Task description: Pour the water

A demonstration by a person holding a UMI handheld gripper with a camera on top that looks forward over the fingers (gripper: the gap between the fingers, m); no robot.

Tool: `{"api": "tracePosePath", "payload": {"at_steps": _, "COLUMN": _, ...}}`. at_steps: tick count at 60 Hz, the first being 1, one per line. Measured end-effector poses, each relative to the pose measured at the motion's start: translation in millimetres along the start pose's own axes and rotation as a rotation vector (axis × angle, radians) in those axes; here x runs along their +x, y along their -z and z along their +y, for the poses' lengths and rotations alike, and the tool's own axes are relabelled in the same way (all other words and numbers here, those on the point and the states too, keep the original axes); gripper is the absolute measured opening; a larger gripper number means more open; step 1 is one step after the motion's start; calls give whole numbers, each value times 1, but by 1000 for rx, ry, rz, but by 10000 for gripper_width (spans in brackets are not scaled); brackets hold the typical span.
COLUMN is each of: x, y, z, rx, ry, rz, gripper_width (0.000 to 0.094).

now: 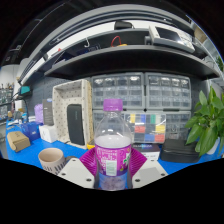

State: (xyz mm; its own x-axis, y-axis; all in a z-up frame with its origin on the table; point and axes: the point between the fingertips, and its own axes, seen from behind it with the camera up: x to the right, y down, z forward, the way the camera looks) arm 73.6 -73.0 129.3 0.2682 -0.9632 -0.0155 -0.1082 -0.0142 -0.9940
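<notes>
One water bottle (113, 138) is in view, clear plastic with a purple cap and a pink label, and it stands upright between the two fingers of the gripper (112, 168). The jaws are drawn in narrow around the lower part of the bottle, and both pink pads (92, 160) lie against its label, so the bottle is held. To the left of the bottle, near it but not touching, one small cup (51, 158) stands on the blue worktop (30, 160); its mouth is open upward. Between the bottle and the cup there is a free strip of blue surface. Behind the bottle and to its left one tall box (72, 112) with a dark front stands upright. Behind the bottle to the right there are drawer cabinets (150, 95), and I cannot count their drawers. Far right of the bottle one green plant (209, 122) leans its leaves inward, so the room on that side is smaller. Above the bottle two shelves (120, 52) run across.
</notes>
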Motion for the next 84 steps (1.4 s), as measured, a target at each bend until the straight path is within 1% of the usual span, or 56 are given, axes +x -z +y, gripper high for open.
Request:
{"api": "tracePosePath", "payload": {"at_steps": 16, "x": 7, "y": 6, "z": 0, "rx": -2, "ry": -44, "rz": 25, "gripper_width": 522}}
{"api": "tracePosePath", "payload": {"at_steps": 19, "x": 8, "y": 8, "z": 4, "rx": -22, "ry": -57, "rz": 29, "gripper_width": 608}}
{"api": "tracePosePath", "payload": {"at_steps": 21, "x": 7, "y": 11, "z": 7, "rx": -36, "ry": -62, "rz": 33, "gripper_width": 745}}
{"api": "tracePosePath", "payload": {"at_steps": 22, "x": 6, "y": 13, "z": 8, "rx": -40, "ry": -64, "rz": 33, "gripper_width": 731}}
{"api": "tracePosePath", "payload": {"at_steps": 23, "x": 5, "y": 16, "z": 9, "rx": -43, "ry": -65, "rz": 35, "gripper_width": 791}}
{"api": "tracePosePath", "payload": {"at_steps": 25, "x": 4, "y": 21, "z": 10, "rx": -42, "ry": -69, "rz": 40, "gripper_width": 817}}
{"api": "tracePosePath", "payload": {"at_steps": 38, "x": -8, "y": 77, "z": 32, "rx": -58, "ry": -71, "rz": 75, "gripper_width": 848}}
{"api": "tracePosePath", "payload": {"at_steps": 45, "x": -13, "y": 109, "z": 45, "rx": -75, "ry": -71, "rz": 118, "gripper_width": 847}}
{"api": "tracePosePath", "payload": {"at_steps": 50, "x": -11, "y": 128, "z": 52, "rx": -92, "ry": -59, "rz": 166, "gripper_width": 851}}
{"api": "tracePosePath", "payload": {"at_steps": 55, "x": -1, "y": 145, "z": 53, "rx": -84, "ry": -47, "rz": 243, "gripper_width": 852}}
{"api": "tracePosePath", "payload": {"at_steps": 61, "x": 10, "y": 161, "z": 49, "rx": -81, "ry": -39, "rz": 309, "gripper_width": 851}}
{"api": "tracePosePath", "payload": {"at_steps": 77, "x": 33, "y": 190, "z": 36, "rx": -64, "ry": 0, "rz": 401, "gripper_width": 851}}
{"api": "tracePosePath", "payload": {"at_steps": 84, "x": 37, "y": 198, "z": 28, "rx": -46, "ry": 13, "rz": 414, "gripper_width": 857}}
